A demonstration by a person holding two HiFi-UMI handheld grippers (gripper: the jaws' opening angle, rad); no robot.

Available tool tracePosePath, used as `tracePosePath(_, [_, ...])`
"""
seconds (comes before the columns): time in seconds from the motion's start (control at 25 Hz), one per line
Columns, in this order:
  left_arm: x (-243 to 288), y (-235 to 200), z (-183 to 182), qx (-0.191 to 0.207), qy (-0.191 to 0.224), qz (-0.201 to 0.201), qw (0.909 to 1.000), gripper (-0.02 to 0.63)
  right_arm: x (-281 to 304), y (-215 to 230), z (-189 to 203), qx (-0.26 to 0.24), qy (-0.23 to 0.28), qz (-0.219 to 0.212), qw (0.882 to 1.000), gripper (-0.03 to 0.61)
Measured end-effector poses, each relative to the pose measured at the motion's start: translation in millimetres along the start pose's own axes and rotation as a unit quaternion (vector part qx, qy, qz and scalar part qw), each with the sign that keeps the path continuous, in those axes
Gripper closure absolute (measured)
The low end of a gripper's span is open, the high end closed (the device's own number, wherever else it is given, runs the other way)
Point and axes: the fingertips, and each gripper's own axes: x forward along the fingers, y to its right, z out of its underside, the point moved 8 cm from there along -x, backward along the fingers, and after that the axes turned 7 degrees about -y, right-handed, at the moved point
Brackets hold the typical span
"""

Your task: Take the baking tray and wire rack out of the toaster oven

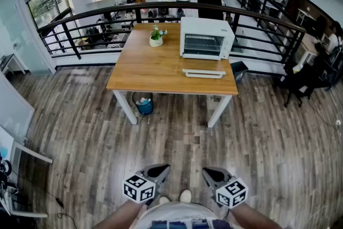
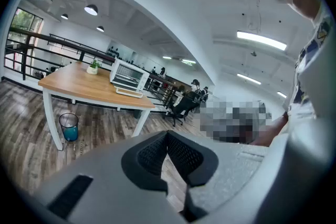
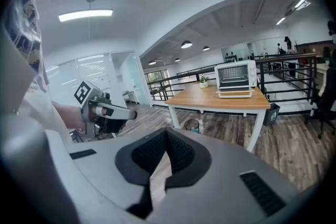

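Note:
The white toaster oven (image 1: 206,37) stands at the far right of a wooden table (image 1: 155,69), several steps ahead of me. Its door (image 1: 203,73) hangs open toward me. The tray and rack inside are too small to make out. My left gripper (image 1: 161,171) and right gripper (image 1: 211,173) are held low in front of my body, far from the table. Both are shut with nothing between the pads. The left gripper view shows its jaws (image 2: 167,136) closed, with the oven (image 2: 128,75) distant. The right gripper view shows closed jaws (image 3: 167,134), the oven (image 3: 235,75) and the left gripper (image 3: 105,112).
A small potted plant (image 1: 156,36) sits on the table left of the oven. A blue-lined bin (image 1: 143,104) stands under the table. A black railing (image 1: 257,13) runs behind the table, a dark office chair (image 1: 300,83) is at its right, and wood floor lies between me and it.

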Motion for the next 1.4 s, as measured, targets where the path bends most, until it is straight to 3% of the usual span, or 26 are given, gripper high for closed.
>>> tracePosePath(0.44, [45, 15, -14, 0.013, -0.005, -0.003, 0.9999, 0.611, -11, 49, 9, 0.016, 0.015, 0.005, 1.0, 0.58])
tracePosePath(0.72, [62, -8, -31, 0.017, -0.011, 0.001, 0.9998, 0.611, 7, 74, -2, 0.034, 0.024, 0.015, 0.999, 0.578])
tracePosePath(0.96, [93, -62, -63, 0.037, -0.012, 0.024, 0.999, 0.611, 59, 103, -37, 0.028, 0.027, 0.045, 0.998, 0.575])
tracePosePath(1.4, [96, -220, -162, 0.086, -0.034, 0.075, 0.9929, 0.609, 207, 126, -142, 0.034, 0.019, 0.104, 0.994, 0.558])
